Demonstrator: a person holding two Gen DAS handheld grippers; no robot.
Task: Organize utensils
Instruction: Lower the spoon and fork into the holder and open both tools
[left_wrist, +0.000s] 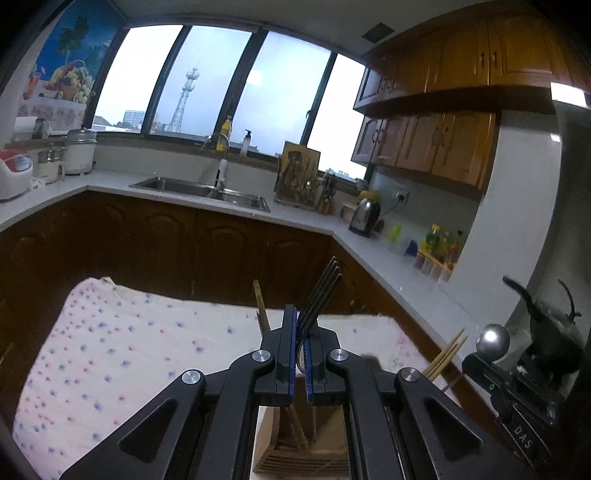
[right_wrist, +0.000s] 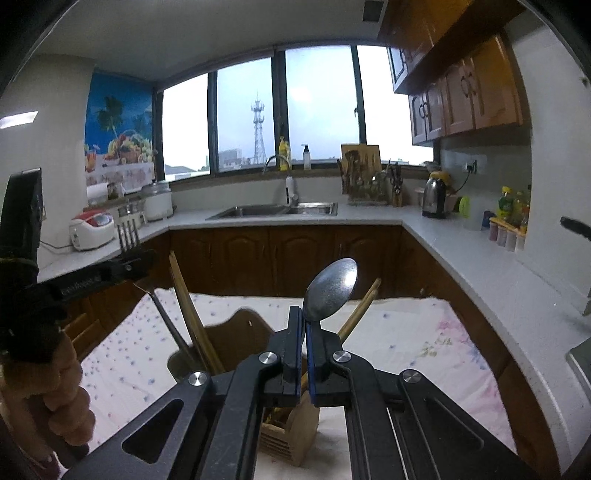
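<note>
My left tool (left_wrist: 301, 354) pinches a dark four-tined metal fork (left_wrist: 319, 291) low on its neck, tines up. My right tool (right_wrist: 306, 356) pinches a dull steel spoon (right_wrist: 330, 290) just under the bowl, bowl up. Directly beneath both: slatted pale wooden utensil holder (right_wrist: 291, 428), standing on the worktop's white cloth with small blue and pink flowers (left_wrist: 122, 354). Bamboo chopsticks (right_wrist: 192, 317) already lean inside it.

Both pieces judged light, stiff and slick; a grip at the neck leaves the handles free to drop in first.

Handles are hidden behind my tools. Holder compartments are mostly cut off, so I cannot tell which slot sits under which piece. Beyond: brown wooden cabinets, steel sink (right_wrist: 275, 210), window.
</note>
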